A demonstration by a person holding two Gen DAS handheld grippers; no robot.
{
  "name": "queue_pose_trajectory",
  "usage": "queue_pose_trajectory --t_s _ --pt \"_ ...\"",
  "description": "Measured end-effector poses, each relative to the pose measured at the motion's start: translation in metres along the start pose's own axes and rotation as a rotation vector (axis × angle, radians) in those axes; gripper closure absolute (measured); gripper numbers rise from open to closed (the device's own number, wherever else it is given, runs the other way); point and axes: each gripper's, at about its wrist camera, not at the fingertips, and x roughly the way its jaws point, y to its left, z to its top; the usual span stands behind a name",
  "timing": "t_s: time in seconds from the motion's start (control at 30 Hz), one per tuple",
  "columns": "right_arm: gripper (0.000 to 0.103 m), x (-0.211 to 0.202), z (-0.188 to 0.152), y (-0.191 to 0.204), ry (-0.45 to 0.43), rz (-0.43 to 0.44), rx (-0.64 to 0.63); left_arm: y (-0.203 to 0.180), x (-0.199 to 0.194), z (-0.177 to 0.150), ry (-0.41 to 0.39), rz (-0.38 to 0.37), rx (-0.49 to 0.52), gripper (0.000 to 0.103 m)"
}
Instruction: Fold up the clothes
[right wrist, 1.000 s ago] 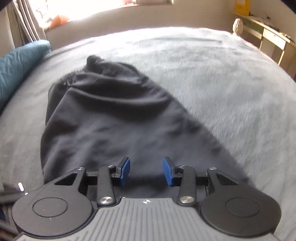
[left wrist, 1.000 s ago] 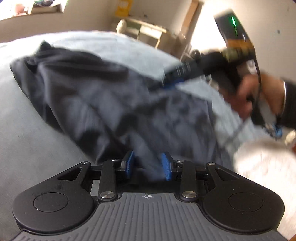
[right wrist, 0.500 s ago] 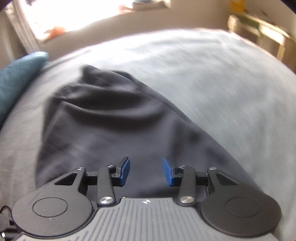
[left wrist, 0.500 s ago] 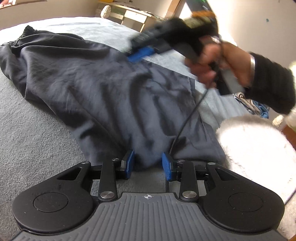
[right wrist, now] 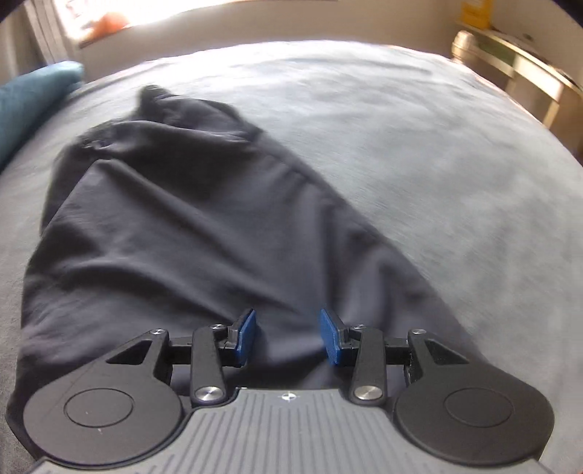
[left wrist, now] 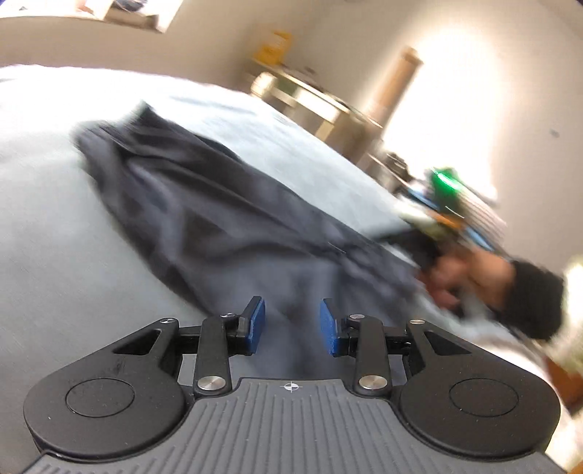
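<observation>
While blur smears most of the left wrist view, bed (right wrist: 419, 153) still legible: wide, covered in pale grey-blue fuzzy blanket, filling both views. Beige wall behind. Bright window (right wrist: 109, 18) at far side in right wrist view, something orange on its sill, too washed out to name. Teal pillow (right wrist: 32, 98) at left edge of bed. Light wooden desk (right wrist: 517, 69) against wall past bed's right side, yellow item on wall above it; same desk (left wrist: 309, 105) seen blurred from left wrist view, beside tall pale wooden post.

Dark trousers (right wrist: 175, 233) spread on blanket, wrinkled, narrow bunched end far from camera, wide end near. In left wrist view same trousers (left wrist: 226, 218) running diagonally from upper left toward lower right.

Left gripper (left wrist: 291, 326): blue pads apart, dark cloth seen between and beyond them; pads not seen pressing on it, contact not clear through blur. Right gripper (right wrist: 286, 337): blue pads apart over near end of trousers, cloth below gap, nothing clamped. Right gripper also in left wrist view (left wrist: 411, 237), blurred, green light on top, held by hand (left wrist: 470, 273) in dark sleeve, at trousers' right edge. Nothing else lying on cloth.
</observation>
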Motion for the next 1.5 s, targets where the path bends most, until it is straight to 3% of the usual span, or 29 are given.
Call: queue_pose_trajectory --t_s 0.13,0.27,0.37,0.57,0.67,0.77,0.93,1.07,1.2,1.33,1.5 --pt "0.061 -0.006 0.013 0.034 -0.084 0.123 -0.022 0.035 0.026 0.032 -0.059 0.200 -0.028 0.070" --pt "0.061 0.007 0.021 0.073 -0.076 0.267 -0.071 0.064 0.060 0.047 0.000 0.383 -0.064 0.070" --pt "0.061 0.013 0.008 0.082 -0.013 0.285 -0.105 0.075 0.065 0.046 0.019 0.415 -0.096 0.070" --pt "0.062 -0.010 -0.036 0.034 0.053 0.183 -0.032 0.079 0.063 0.044 0.011 0.407 -0.114 0.070" --pt "0.062 -0.021 -0.043 0.020 0.097 0.086 0.008 0.080 0.068 0.045 0.008 0.404 -0.123 0.070" --pt "0.062 -0.033 -0.044 0.022 0.088 0.070 0.049 0.079 0.072 0.047 0.010 0.413 -0.114 0.070" --pt "0.062 -0.048 -0.049 0.048 0.051 0.236 0.032 0.075 0.069 0.049 -0.004 0.453 -0.115 0.070" --pt "0.062 -0.041 -0.079 0.049 0.170 0.216 0.065 0.068 0.059 0.051 -0.022 0.500 -0.089 0.067" --pt "0.061 -0.064 -0.101 0.045 0.207 0.203 0.105 0.053 0.045 0.054 -0.047 0.515 -0.047 0.067" --pt "0.061 -0.086 -0.106 0.032 0.237 0.202 0.163 0.020 0.035 0.049 -0.036 0.428 0.018 0.067" --pt "0.056 -0.114 -0.101 -0.032 0.138 0.111 0.427 -0.041 0.032 0.020 0.051 0.211 0.197 0.067"
